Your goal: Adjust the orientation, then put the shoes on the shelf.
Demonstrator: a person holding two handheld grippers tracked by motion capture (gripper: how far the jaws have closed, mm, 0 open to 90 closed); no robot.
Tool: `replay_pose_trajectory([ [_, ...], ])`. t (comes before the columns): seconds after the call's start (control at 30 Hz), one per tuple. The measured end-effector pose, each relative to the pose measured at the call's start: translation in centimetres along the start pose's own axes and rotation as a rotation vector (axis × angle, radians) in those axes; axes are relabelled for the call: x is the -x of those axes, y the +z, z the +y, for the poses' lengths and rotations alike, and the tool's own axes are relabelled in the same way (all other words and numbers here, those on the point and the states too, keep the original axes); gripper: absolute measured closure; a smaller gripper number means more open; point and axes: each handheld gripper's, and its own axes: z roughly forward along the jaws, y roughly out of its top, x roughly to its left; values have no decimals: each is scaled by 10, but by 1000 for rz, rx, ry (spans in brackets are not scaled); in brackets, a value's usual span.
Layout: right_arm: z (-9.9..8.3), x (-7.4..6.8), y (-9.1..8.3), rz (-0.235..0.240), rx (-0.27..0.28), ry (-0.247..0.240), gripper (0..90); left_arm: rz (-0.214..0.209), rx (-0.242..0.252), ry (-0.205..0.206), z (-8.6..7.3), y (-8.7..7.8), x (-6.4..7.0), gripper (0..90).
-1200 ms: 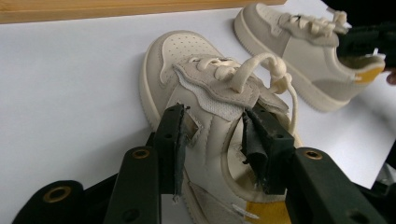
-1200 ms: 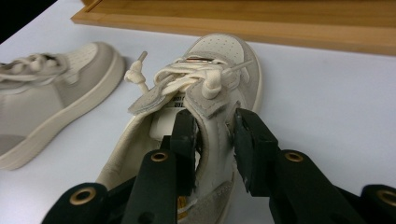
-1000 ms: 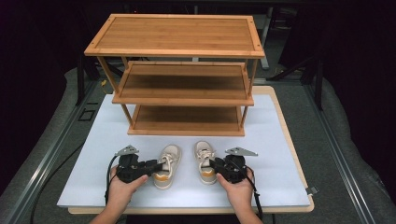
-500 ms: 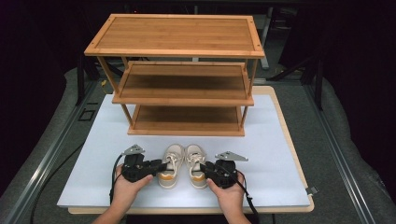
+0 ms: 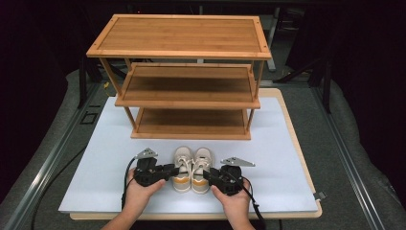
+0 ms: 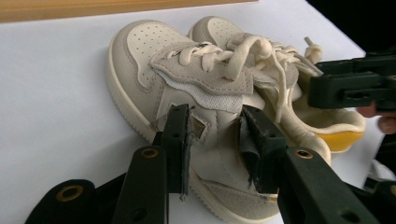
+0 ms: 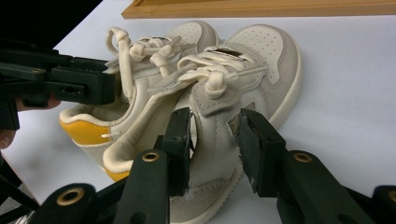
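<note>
Two small cream sneakers with yellow heel linings stand side by side, toes toward the rack: the left shoe (image 5: 183, 168) and the right shoe (image 5: 201, 168). My left gripper (image 5: 168, 171) comes in from the left. In the left gripper view its jaws pinch the outer side of the left shoe (image 6: 154, 56), with my left gripper (image 6: 217, 140) shut on it. My right gripper (image 5: 207, 175) comes in from the right. In the right gripper view, my right gripper (image 7: 212, 135) is shut on the side of the right shoe (image 7: 266, 51). The shoes' inner sides touch.
A three-tier bamboo shoe rack (image 5: 182, 48) stands at the back of the white board (image 5: 287, 158), its lowest shelf (image 5: 191, 122) just beyond the shoes' toes. A wooden table edge runs along the front, and dark grey floor surrounds the table.
Both grippers moved inward with their shoes. The two sneakers, apart a second ago, now stand pressed together at the board's front centre.
</note>
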Motion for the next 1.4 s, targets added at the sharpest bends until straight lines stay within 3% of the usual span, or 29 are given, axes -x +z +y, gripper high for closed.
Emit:
replay_pose_trajectory([
  [0.37,-3,2,-5,2,9,7,620,-26,25,-24,-4,-1,-4,626],
  [0.6,-3,2,-7,9,55,-8,512,16,45,-15,-8,1,0,549],
  [0.73,-4,2,-6,28,64,5,509,31,63,-43,-12,3,1,488],
  [0.97,-6,0,-1,-18,84,14,535,27,85,-61,-15,3,1,505],
  [1.1,-11,-1,3,-38,88,56,523,39,94,-68,-16,4,3,506],
  [1.2,-12,-1,5,-58,85,43,520,42,98,-77,-16,4,2,487],
  [1.3,-11,0,4,-33,111,92,500,56,120,-115,-19,5,2,419],
  [1.4,-14,-1,6,-34,123,125,480,57,141,-135,-22,6,2,421],
])
